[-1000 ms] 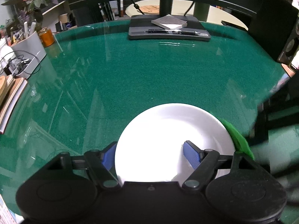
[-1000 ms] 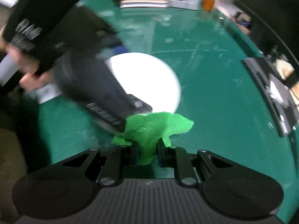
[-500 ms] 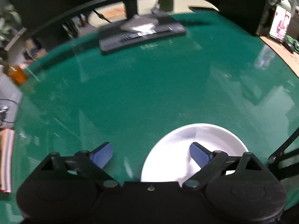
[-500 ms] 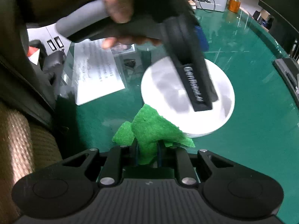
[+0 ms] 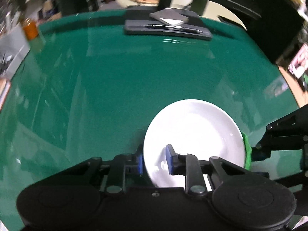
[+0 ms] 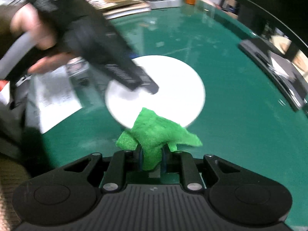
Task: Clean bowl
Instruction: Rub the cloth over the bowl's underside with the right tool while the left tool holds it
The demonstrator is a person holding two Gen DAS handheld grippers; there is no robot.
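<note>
**Cloth sits at the bowl's near edge, opposite the pinned rim**

White bowl (image 5: 194, 140) rests on the green table (image 5: 119, 80), low and right of centre in the left wrist view. Left gripper (image 5: 155, 162) straddles the rim on the bowl's left edge: one blue pad outside the wall, the other inside the basin. Its jaws have just been closing, with the rim between them; the pads look pressed on the rim, though motion blur softens the contact. Judged a holding grip, to steady the dish.

Right gripper (image 6: 152, 160) is nearly closed, pinching a crumpled green cloth (image 6: 156, 134) that stands up from between the pads. In the right wrist view the cloth's upper tip overlaps the bowl's nearest edge; whether it touches the rim or hangs just above it, cannot tell. The bowl's basin lies straight ahead of the right fingers. The left wrist view agrees: a strip of green shows at the bowl's right edge, across from the pinned side.

A hand (image 6: 36, 30) carries the left tool in from the upper left, blurred.

Bowl is round, so no long axis to line up. The cloth hand is the nearer one to the open basin. Judgement: wiping not yet under way; the coming move runs forward across the basin toward the pinned side, and must stop short of the left pads.
</note>
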